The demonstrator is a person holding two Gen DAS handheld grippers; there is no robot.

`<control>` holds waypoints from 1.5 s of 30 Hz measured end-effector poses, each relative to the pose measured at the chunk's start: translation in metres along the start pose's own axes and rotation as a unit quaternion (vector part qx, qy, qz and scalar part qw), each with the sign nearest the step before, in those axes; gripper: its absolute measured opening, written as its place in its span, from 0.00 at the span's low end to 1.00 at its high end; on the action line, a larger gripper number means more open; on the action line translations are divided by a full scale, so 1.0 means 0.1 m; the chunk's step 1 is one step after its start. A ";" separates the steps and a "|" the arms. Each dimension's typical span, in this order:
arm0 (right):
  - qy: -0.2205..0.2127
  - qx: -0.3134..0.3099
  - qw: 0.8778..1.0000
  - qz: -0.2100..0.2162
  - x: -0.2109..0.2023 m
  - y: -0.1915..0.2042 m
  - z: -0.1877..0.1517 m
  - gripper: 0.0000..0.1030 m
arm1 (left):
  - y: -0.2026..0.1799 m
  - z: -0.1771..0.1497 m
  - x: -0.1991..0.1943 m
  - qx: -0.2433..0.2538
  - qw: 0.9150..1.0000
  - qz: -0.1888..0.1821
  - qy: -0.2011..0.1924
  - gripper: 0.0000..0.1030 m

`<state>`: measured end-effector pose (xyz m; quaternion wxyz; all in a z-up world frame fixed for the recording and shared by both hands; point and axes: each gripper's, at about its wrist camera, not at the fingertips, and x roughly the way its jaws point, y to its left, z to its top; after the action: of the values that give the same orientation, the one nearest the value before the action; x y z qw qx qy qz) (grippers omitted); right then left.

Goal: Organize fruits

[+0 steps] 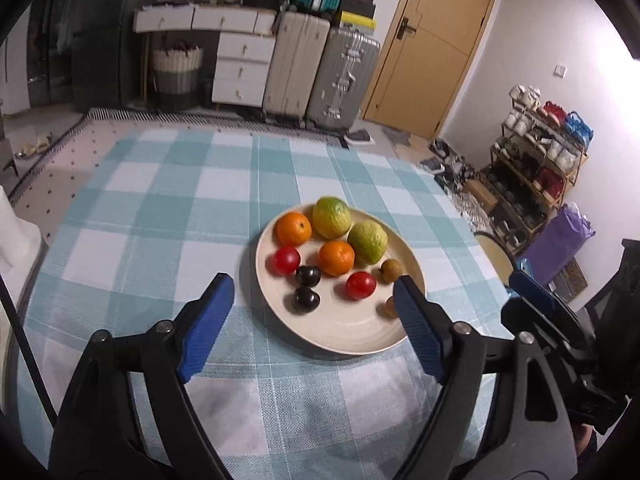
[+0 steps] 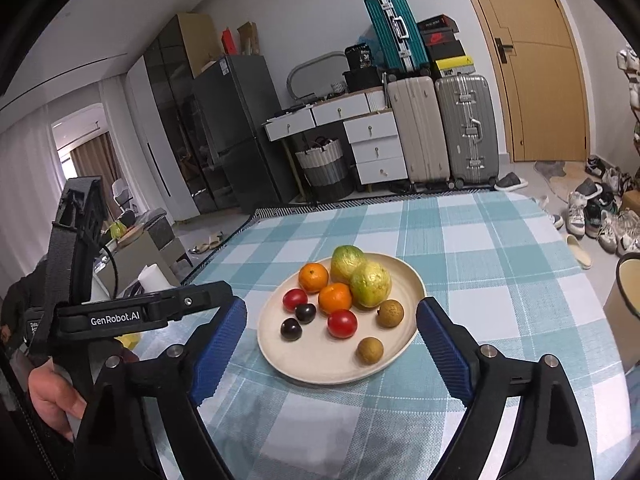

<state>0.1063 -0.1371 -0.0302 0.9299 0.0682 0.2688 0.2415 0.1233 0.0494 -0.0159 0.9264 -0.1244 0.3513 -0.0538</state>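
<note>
A cream plate (image 1: 352, 330) (image 2: 320, 364) sits on the checked tablecloth and holds the fruit. On it are two green-yellow guavas (image 1: 331, 217) (image 2: 370, 283), two oranges (image 1: 336, 257) (image 2: 335, 298), two red tomatoes (image 1: 360, 285) (image 2: 342, 323), two dark plums (image 1: 305, 299) (image 2: 291, 329) and two brown longans (image 1: 391, 269) (image 2: 369, 350). My left gripper (image 1: 314, 296) is open and empty, hovering just before the plate's near edge. My right gripper (image 2: 331, 314) is open and empty, its fingers on either side of the plate.
The table with the blue-white checked cloth (image 1: 168, 208) (image 2: 500, 248) stretches around the plate. A round stool (image 2: 628, 284) stands off the right edge. Suitcases (image 1: 320, 68), drawers and a door (image 1: 432, 40) are behind. The other gripper's body (image 2: 120, 312) is at the left.
</note>
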 end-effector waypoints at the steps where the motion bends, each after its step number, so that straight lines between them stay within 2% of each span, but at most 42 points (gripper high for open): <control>1: -0.005 -0.002 1.000 -0.001 -0.03 0.01 0.00 0.90 | 0.00 0.00 -0.07 0.000 1.000 -0.001 -0.011 0.80; 3: -0.021 -0.007 1.000 -0.006 -0.12 0.05 0.01 0.96 | -0.02 0.01 -0.19 0.003 0.999 0.006 -0.033 0.84; 6: -0.040 -0.018 0.999 -0.011 -0.24 0.10 0.02 0.98 | -0.07 0.00 -0.37 0.014 0.998 0.026 -0.060 0.99; 12: -0.062 -0.034 0.997 -0.020 -0.38 0.18 0.02 1.00 | -0.15 -0.08 -0.62 0.037 0.993 0.043 -0.100 0.99; 20: -0.104 -0.066 0.992 -0.041 -0.47 0.22 -0.10 1.00 | -0.15 -0.26 -0.69 0.045 0.989 0.056 -0.132 0.99; 24: -0.115 -0.075 0.989 -0.048 -0.50 0.20 -0.18 1.00 | -0.15 -0.38 -0.75 0.058 0.981 0.070 -0.169 0.99; 28: -0.116 -0.067 0.990 -0.035 -0.52 0.14 -0.25 1.00 | -0.12 -0.51 -0.76 0.061 0.977 0.075 -0.188 0.99; 39: -0.145 -0.110 0.980 -0.074 -0.51 0.18 -0.54 1.00 | 0.03 -0.81 -0.52 0.055 0.973 0.114 -0.195 0.99; 45: -0.123 -0.108 0.983 -0.085 -0.41 0.13 -0.61 1.00 | 0.03 -0.96 -0.40 0.077 0.968 0.125 -0.205 0.99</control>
<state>0.0381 -0.1461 -0.0591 0.9750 -0.0262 0.1291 0.1791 0.0293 0.0409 -0.0606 0.9847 -0.0161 0.1616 0.0626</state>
